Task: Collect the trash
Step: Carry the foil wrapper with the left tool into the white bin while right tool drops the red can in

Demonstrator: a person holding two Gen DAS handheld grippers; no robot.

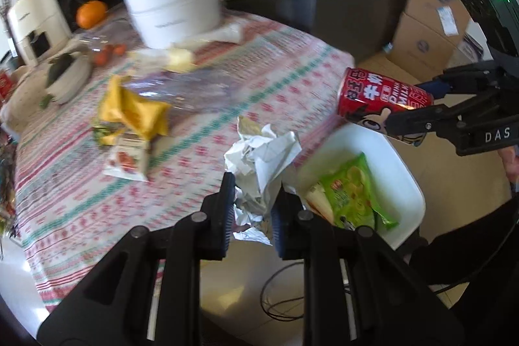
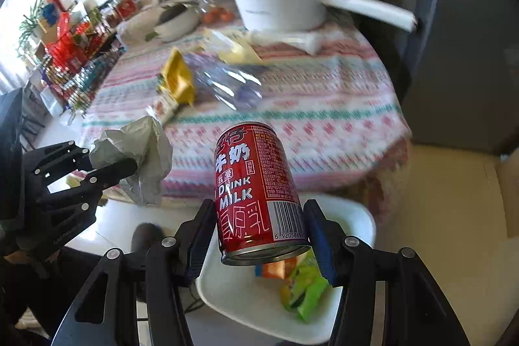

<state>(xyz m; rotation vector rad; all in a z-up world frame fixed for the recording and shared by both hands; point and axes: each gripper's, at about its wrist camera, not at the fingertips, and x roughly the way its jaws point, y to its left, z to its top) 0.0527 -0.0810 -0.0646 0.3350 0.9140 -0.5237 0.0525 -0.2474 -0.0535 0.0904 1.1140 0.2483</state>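
My left gripper is shut on a crumpled white paper ball, held over the table's near edge beside a white bin. The right wrist view shows that ball at the left, still clamped. My right gripper is shut on a red milk drink can, carried above the bin. From the left wrist view the can hangs tilted over the bin's far rim. A green snack wrapper lies inside the bin, and it shows under the can too.
On the patterned tablecloth lie a yellow wrapper, a small snack packet and a clear plastic bag. A white pot, an orange and a bowl stand farther back. Cardboard boxes sit on the floor.
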